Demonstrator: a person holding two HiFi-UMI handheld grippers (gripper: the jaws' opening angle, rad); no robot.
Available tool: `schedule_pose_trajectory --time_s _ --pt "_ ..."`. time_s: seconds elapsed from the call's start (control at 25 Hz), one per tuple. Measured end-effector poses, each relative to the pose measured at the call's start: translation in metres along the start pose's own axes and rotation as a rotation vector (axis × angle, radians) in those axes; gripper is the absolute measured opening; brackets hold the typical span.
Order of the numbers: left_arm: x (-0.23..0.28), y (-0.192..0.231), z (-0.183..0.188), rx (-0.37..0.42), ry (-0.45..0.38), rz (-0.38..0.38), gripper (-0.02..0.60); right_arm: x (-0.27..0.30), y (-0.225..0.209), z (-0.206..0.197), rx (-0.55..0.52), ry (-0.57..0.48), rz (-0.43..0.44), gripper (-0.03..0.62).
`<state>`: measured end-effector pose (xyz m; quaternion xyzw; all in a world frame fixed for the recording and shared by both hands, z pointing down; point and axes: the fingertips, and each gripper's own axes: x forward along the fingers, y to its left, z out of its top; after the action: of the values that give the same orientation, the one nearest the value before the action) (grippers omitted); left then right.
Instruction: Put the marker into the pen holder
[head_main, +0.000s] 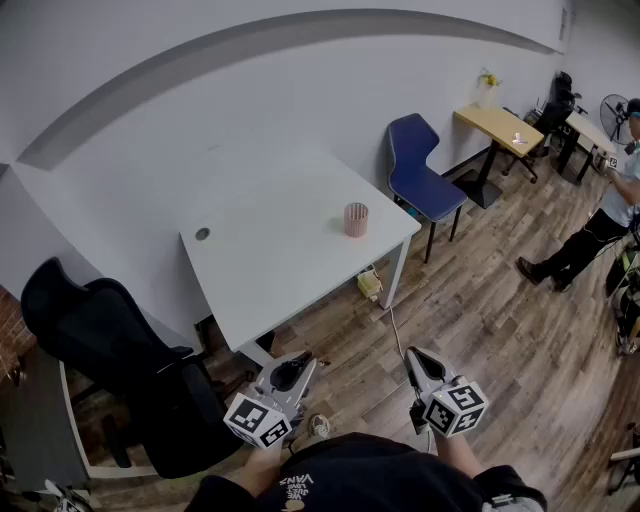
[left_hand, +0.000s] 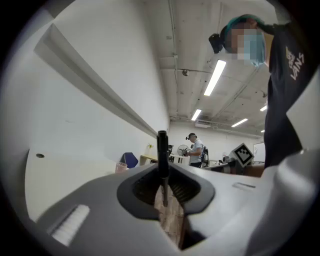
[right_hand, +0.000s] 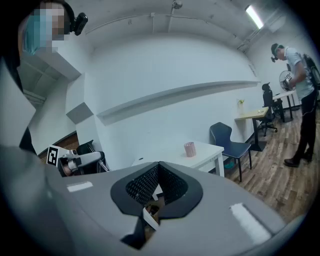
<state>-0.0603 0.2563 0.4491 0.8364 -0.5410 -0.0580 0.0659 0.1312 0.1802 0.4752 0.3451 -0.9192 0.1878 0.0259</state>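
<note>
Head view: looks steeply down on a white worktop (head_main: 290, 270) at frame centre, with a pink pen holder (head_main: 356, 219) standing upright toward its right edge and a small round grommet (head_main: 202, 234) near its left edge. Takes in a black office chair (head_main: 110, 350) at lower left, a blue chair (head_main: 420, 170) just past the worktop's right corner, a wooden desk (head_main: 500, 125) at upper right, and a person (head_main: 590, 225) standing on the wooden floor (head_main: 480, 320) at the right edge. Puts the left gripper (head_main: 292, 372) and the right gripper (head_main: 420, 362) at the bottom of the frame, side by side over the floor, short of the worktop and well apart from the pen holder. Left gripper view: catches the jaws pinching a black marker (left_hand: 162, 150), held upright at frame centre with its top poking above the jaw tips; leaves the pen holder small at centre left, far beyond the marker, with the blue chair just right of it. Right gripper view: shows the jaws pressed together with nothing between them; sets the pen holder right of centre on the worktop, well apart from the jaw tips, and the left gripper at the left edge of the frame.
</note>
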Motion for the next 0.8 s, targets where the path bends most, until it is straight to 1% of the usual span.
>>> schedule_pose_trajectory --time_s 0.2,0.44,0.6,0.8 --pt "-0.002 0.010 -0.002 -0.010 -0.003 -0.009 0.098 0.009 0.007 0.001 0.030 -0.031 0.026 0.001" --pt "-0.006 0.038 0.000 -0.017 0.010 -0.036 0.098 0.031 0.015 0.005 0.053 -0.068 -0.004 0.002" --pt "-0.009 0.064 -0.001 -0.015 0.028 -0.077 0.098 0.052 0.026 0.005 0.060 -0.091 -0.025 0.002" --pt "-0.008 0.082 0.001 -0.006 0.049 -0.144 0.098 0.069 0.040 0.003 0.084 -0.115 -0.059 0.002"
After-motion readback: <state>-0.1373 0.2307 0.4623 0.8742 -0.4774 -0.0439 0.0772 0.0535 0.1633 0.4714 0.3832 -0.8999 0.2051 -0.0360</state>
